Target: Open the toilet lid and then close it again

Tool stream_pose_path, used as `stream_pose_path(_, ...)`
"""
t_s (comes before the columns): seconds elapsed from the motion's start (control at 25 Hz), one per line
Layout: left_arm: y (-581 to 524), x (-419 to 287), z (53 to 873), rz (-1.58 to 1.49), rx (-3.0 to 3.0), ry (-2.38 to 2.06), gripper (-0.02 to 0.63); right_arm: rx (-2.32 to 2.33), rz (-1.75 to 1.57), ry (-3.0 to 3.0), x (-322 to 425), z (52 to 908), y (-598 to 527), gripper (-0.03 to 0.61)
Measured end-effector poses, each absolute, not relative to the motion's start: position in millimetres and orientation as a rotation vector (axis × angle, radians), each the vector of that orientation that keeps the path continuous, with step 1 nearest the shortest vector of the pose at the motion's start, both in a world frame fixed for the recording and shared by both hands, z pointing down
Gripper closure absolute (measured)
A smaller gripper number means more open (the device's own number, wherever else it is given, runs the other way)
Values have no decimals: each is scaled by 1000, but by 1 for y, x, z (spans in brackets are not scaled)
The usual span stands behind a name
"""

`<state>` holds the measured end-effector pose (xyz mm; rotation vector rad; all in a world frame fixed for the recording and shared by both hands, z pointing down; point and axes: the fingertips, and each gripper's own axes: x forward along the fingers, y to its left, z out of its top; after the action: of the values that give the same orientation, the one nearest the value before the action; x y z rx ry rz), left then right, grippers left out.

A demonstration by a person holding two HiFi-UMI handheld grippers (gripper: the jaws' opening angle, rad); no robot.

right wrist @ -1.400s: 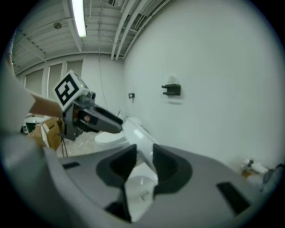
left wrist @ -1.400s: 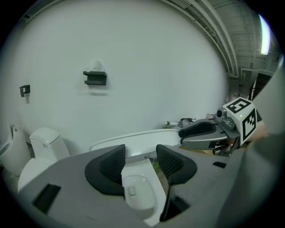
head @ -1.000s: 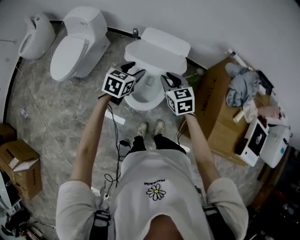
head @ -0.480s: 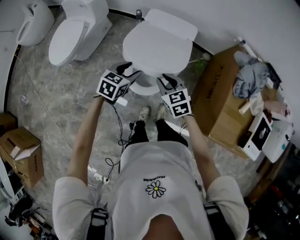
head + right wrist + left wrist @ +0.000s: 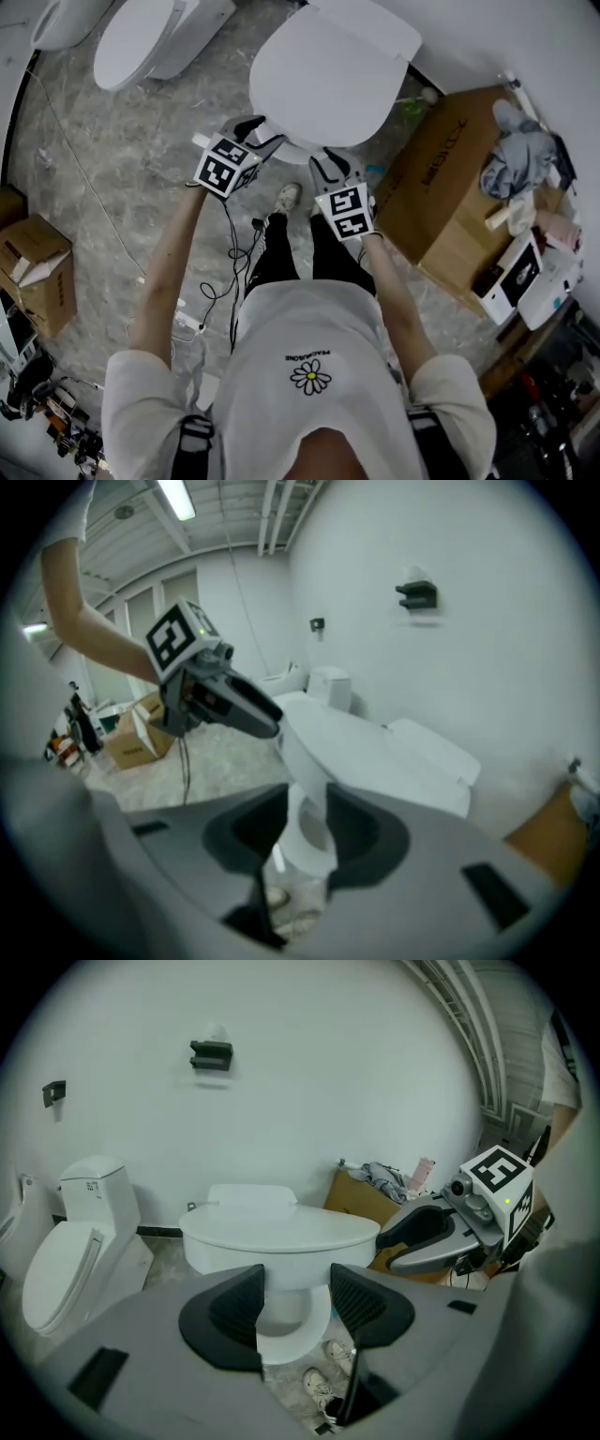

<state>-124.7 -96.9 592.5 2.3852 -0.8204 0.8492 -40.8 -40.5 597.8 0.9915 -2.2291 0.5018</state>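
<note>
Marbled floor point(image 5: 122, 169) is occupied by two toilets: near toilet point(image 5: 328, 75), closed, and far toilet point(image 5: 141, 37). Two grippers, left gripper point(image 5: 264, 131) and right gripper point(image 5: 330, 159), are held at the near one, jaws apart, empty.

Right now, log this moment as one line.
toilet lid: down, closed | left gripper: jaws apart, empty | right gripper: jaws apart, empty | both: near front edge of lid
</note>
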Motion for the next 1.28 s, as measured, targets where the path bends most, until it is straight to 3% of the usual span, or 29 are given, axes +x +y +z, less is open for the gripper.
stream_pose_path(0.24,-80,-134,628,902,2368,-858,379,1029,548,-2213,-56,632,-20,419)
stream_pose_path(1.28,-32,-164,797,912,2289,-824,379,869,751,-2085,-99,813,34,417)
